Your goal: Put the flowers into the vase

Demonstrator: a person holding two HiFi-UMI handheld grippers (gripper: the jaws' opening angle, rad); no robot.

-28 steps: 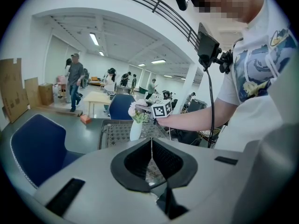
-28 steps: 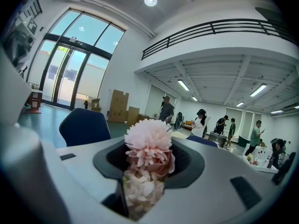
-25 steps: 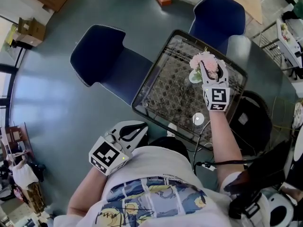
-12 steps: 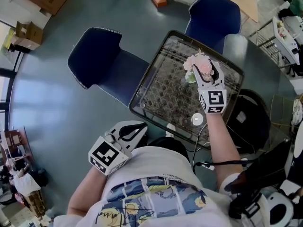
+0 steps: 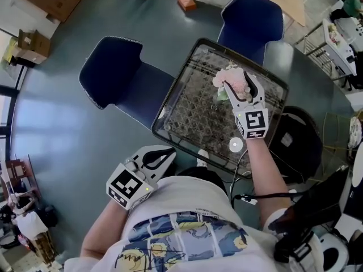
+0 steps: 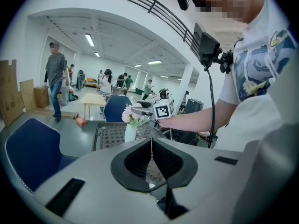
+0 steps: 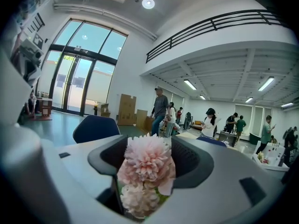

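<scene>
**A:** What fills most of the head view?

**B:** The grey-blue floor (image 5: 62, 123). On it stand one dark blue chair (image 5: 113, 72) left of the table and a second chair (image 5: 252, 18) at the table's far side.

**A:** And the table itself?

**B:** A square glass-topped table (image 5: 190, 115) with a dark frame and a woven pattern showing under the glass. It stands just in front of the person.

**A:** Where are the tools?

**B:** The left gripper (image 5: 160, 155) is held low against the person's shirt, well apart from the tabletop. Its own view shows the two jaws pressed together with nothing between them. The right gripper (image 5: 237, 82) reaches over the far right part of the glass at the end of a bare forearm.

**A:** Is that one holding anything?

**B:** Its jaws are opening. The flowers (image 7: 148, 164) stand between them, but the right pad is clear of the petals and nothing looks squeezed. The grip is released.

**A:** Where is the vase?

**B:** The white vase (image 6: 130, 132) stands upright on the glass, near the far right corner. The left gripper view shows it best, just beside the right gripper's tips.

**A:** And the flowers, exactly?

**B:** They are pale pink with a few green leaves. They sit in the vase's mouth, with their heads up above its rim.
</scene>
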